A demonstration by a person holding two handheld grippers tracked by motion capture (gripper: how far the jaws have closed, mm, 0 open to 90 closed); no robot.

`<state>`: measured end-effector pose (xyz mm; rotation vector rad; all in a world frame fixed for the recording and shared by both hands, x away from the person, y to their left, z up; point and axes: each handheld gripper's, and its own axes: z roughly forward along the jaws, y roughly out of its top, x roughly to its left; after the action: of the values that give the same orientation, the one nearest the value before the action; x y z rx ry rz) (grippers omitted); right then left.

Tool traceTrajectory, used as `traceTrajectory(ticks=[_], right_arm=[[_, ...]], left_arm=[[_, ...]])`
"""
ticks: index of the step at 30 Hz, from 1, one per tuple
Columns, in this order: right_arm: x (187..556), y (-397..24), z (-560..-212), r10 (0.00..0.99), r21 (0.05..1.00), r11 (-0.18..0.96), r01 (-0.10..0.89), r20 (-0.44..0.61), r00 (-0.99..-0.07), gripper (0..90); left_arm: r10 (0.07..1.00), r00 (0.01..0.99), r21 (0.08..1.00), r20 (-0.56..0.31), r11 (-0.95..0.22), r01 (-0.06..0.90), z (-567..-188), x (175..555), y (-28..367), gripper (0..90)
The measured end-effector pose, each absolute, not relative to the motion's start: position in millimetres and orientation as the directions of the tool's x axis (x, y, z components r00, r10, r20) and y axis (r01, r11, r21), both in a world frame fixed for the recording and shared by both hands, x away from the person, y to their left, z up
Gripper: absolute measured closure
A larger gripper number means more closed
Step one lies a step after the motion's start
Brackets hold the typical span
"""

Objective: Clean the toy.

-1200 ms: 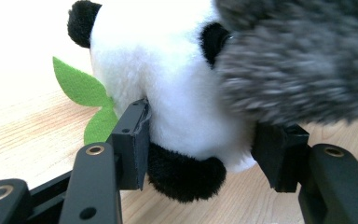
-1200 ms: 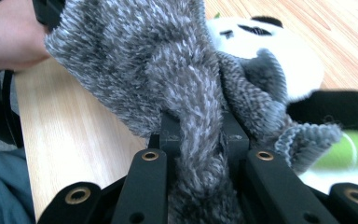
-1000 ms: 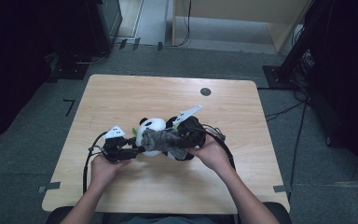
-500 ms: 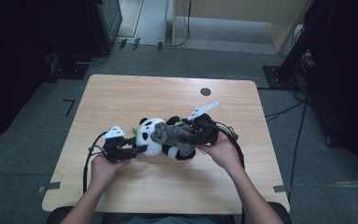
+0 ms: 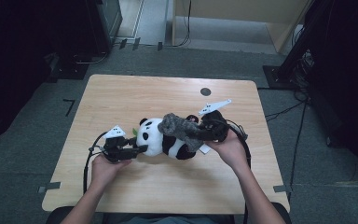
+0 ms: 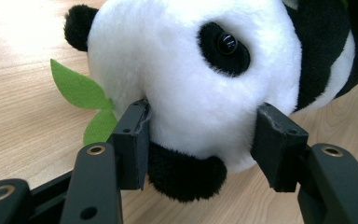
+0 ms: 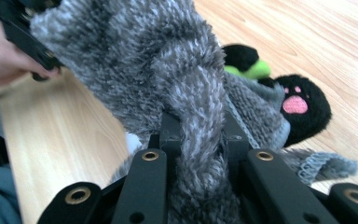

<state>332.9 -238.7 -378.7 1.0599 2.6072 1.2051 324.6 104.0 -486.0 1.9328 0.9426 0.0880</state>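
My left gripper (image 6: 200, 140) pinches the round fluffy head of the plush panda (image 5: 156, 137), while my right gripper (image 7: 198, 135), at its 3 o'clock, clamps tight on the fuzzy grey knitted cloth (image 7: 168, 65).

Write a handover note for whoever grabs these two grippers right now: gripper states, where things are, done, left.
Left gripper: jaws closed on the panda plush's head, pinning it on the table.
Right gripper: shut on a bunched fold of the grey knit garment, held over the panda's body.
Panda lies on its side at mid-table, head toward the left gripper, green felt leaf beside the head.
Done: both grips are set; the knit is draped across the torso.
Left: it looks like the knit must be worked on or off the body; which one I cannot tell. Keep the head pinned meanwhile.
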Motion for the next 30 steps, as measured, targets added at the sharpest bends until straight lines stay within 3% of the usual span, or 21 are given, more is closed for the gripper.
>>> traceTrajectory(ticks=[13,21,30], right_arm=[[312.5,-188.7,-359.7,0.494,0.732,0.497,0.466,0.203,-0.845,76.9],[295.4,-154.9,-380.1,0.438,0.686,0.571,0.45,0.209,-0.874,76.9],[273.6,-158.9,-408.6,0.442,0.67,0.568,0.477,0.24,-0.864,76.9]], left_arm=[[0.648,0.703,0.775,-0.293,-0.27,0.572,-483.9,324.5,102.4,43.4],[0.648,0.706,0.771,-0.288,-0.281,0.572,-482.8,324.7,102.5,43.3],[0.646,0.705,0.769,-0.292,-0.28,0.575,-482.1,326.0,102.8,43.3]])
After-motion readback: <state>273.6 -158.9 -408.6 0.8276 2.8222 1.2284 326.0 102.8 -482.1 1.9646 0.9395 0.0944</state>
